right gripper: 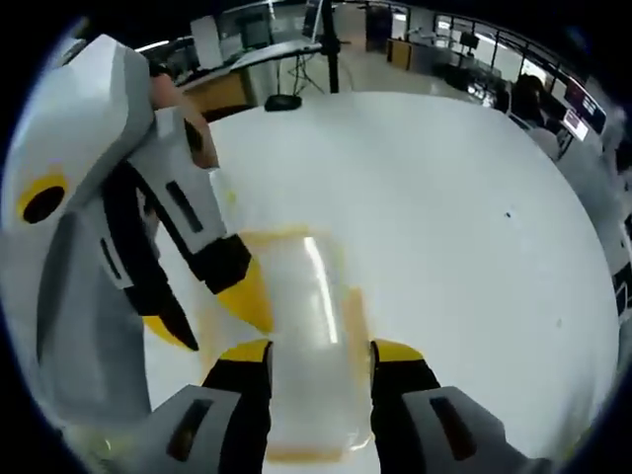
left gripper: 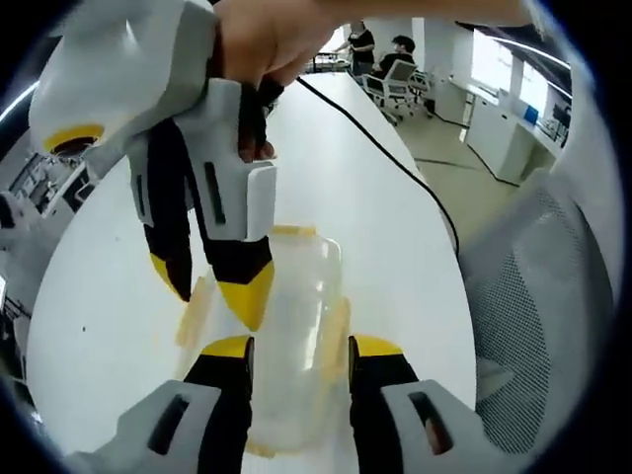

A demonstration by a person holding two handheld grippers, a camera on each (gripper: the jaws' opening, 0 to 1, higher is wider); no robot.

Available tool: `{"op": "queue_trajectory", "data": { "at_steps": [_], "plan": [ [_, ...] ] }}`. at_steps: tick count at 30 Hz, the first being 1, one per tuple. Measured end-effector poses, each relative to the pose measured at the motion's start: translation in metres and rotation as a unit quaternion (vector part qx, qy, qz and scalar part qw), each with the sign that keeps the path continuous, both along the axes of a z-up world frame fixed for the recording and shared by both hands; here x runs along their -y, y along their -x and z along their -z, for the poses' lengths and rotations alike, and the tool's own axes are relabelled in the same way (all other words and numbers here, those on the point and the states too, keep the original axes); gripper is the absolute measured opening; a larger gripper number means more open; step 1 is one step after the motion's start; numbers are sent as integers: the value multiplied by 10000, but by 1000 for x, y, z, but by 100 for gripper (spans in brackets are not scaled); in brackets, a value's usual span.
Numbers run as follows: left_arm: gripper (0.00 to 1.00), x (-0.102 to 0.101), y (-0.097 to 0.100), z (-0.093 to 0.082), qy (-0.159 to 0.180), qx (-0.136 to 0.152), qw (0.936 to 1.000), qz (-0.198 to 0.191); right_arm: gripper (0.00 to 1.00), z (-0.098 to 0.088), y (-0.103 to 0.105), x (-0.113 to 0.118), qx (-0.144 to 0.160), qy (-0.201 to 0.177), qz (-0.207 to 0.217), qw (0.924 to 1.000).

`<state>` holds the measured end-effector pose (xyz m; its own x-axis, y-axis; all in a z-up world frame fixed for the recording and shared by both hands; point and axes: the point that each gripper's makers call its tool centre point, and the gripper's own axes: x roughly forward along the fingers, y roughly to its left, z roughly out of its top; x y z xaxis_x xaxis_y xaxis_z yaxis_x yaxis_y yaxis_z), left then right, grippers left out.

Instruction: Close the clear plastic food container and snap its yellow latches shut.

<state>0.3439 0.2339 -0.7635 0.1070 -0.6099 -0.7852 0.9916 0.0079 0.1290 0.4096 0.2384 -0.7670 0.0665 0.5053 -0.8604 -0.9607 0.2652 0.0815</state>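
Both grippers hovered over the clear container (left gripper: 296,326) on the white table (left gripper: 375,197). Left gripper (left gripper: 299,348) and right gripper (right gripper: 322,353) each stood wide, straddling its lid. To latch well, press squarely onto each yellow latch (left gripper: 194,314), one side first.

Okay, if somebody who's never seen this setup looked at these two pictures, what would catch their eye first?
Most likely the clear plastic container with yellow latches, lying on the white table between the yellow-tipped jaws of the left gripper. Next, the right gripper coming down at it from above, one yellow tip at the container's edge. In the right gripper view the container sits between that gripper's own open jaws.
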Motion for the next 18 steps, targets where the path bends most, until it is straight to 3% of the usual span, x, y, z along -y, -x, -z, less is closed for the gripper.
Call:
{"op": "queue_trajectory", "data": {
  "at_steps": [12, 18],
  "plan": [
    [38, 0, 1, 7, -359, 713, 9967, 154, 38, 5, 0, -2, -471, 171, -301, 9983],
    [35, -1, -1, 8, -367, 731, 9966, -33, 37, 7, 2, -4, -560, 305, -400, 9972]
  ]
}}
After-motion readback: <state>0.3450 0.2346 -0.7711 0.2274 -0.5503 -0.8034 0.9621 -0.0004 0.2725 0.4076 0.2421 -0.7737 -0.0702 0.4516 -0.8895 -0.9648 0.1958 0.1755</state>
